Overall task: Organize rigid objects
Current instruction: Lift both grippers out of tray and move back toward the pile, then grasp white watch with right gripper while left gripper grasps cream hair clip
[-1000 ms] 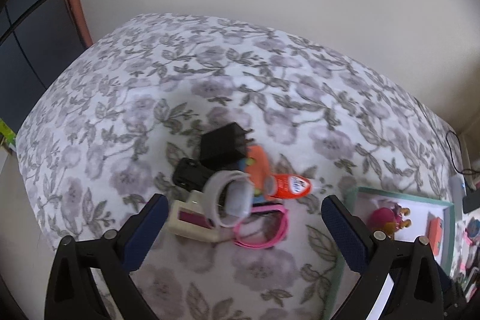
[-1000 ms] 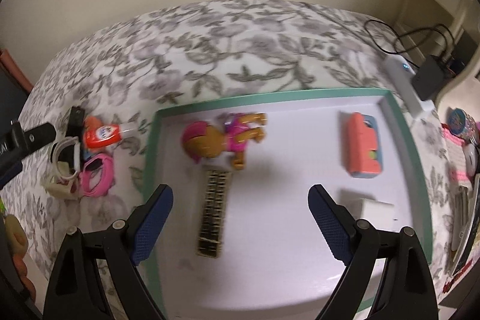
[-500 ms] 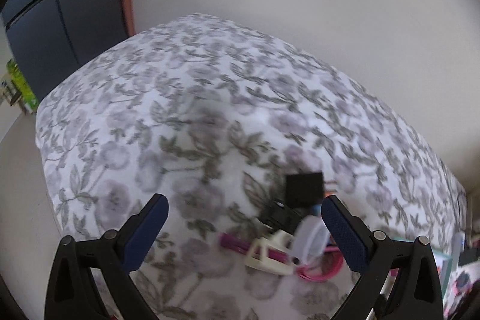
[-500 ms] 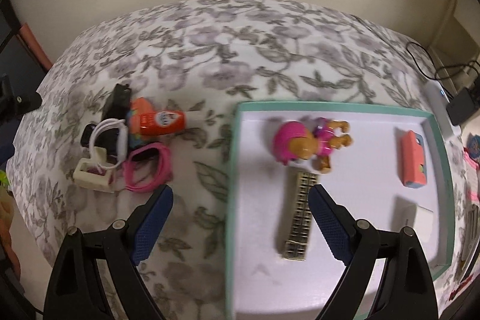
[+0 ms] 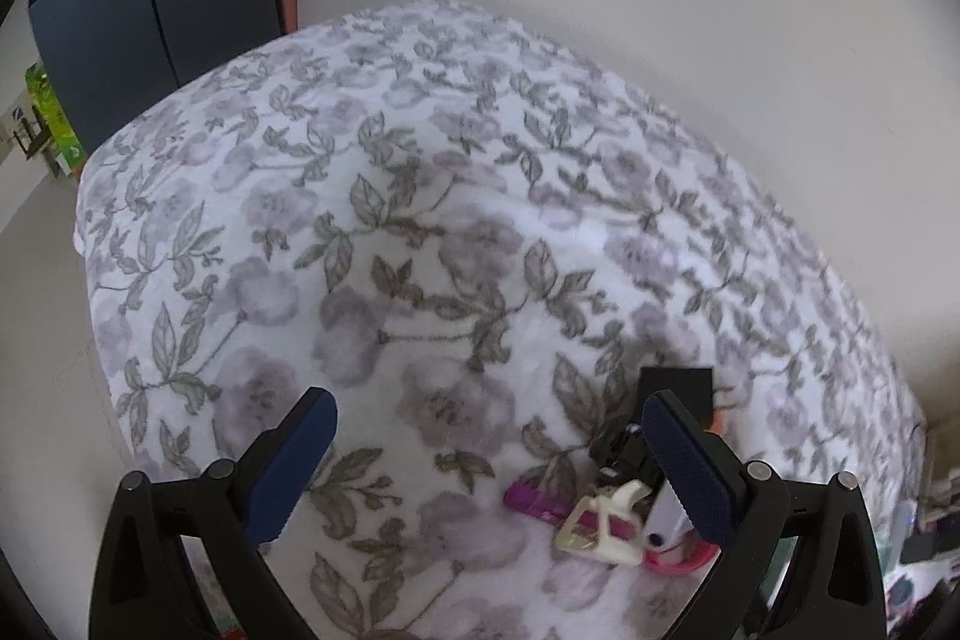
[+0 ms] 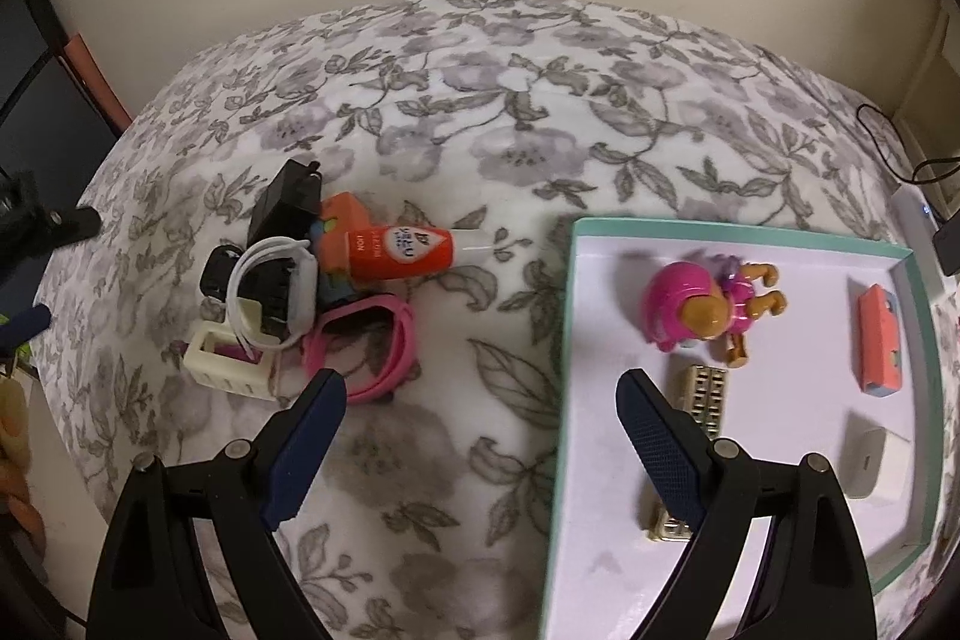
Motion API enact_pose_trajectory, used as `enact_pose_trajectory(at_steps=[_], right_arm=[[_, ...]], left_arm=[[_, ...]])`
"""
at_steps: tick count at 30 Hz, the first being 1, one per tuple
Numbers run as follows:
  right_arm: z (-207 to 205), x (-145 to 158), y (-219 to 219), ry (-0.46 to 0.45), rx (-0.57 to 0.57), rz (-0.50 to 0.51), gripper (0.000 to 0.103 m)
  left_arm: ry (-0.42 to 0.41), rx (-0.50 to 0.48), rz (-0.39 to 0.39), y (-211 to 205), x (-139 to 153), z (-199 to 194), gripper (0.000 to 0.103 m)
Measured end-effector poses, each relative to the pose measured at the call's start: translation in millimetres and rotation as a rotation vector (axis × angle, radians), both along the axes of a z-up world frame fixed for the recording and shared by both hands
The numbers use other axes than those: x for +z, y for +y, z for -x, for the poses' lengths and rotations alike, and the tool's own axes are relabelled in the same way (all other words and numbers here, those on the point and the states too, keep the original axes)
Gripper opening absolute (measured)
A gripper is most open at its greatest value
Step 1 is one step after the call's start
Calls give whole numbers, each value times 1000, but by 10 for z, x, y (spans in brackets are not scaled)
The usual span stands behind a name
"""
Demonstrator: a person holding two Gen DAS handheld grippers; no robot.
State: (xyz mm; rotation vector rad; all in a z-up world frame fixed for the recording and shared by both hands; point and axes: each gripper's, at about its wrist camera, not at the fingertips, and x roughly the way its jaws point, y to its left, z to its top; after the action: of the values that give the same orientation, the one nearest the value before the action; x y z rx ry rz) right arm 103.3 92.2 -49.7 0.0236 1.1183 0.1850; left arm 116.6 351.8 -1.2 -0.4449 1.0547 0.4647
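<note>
Right claw (image 6: pixel 480 436) hangs released and empty between the pile and the tray (image 6: pixel 744 227); left claw (image 5: pixel 486 451) is released too. The loose items, a glue tube (image 6: pixel 399 253), pink band (image 6: pixel 372 349) and black charger (image 6: pixel 285 202), lie tangled on the bed (image 6: pixel 540 112). Risk as I see it: grabbing one drags its neighbours, and the soft blanket lets things tip.

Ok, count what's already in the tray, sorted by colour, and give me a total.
Pink: 1, the toy figure
Gold: 1, the ridged bar
Coral: 1, the small box
White: 1, the charger block
Total: 4 in the tray
</note>
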Motion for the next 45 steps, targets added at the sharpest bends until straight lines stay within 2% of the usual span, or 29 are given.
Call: enact_pose_trajectory(at_steps=[6,21,27,40,42,43,45], right_arm=[[-50,-55,93,14,12,-47,92],[-344,-78,268,37,21,-219,92],[-435,-149,373,46,34,-244,92],[-452,-201,581,49,80,-281,90],[-447,-214,608,48,86,-278,88],[-447,-219,615,49,87,-279,81],[-451,-236,623,52,83,-274,78]], left_arm=[[83,-43,42,-52,-215,-63,103],[174,-30,109,-36,-553,-212,103],[183,-13,137,-23,-635,-275,103],[172,96,173,146,-649,-194,100],[168,101,186,153,-651,-187,98],[166,103,192,155,-652,-180,97],[163,106,203,156,-660,-179,97]])
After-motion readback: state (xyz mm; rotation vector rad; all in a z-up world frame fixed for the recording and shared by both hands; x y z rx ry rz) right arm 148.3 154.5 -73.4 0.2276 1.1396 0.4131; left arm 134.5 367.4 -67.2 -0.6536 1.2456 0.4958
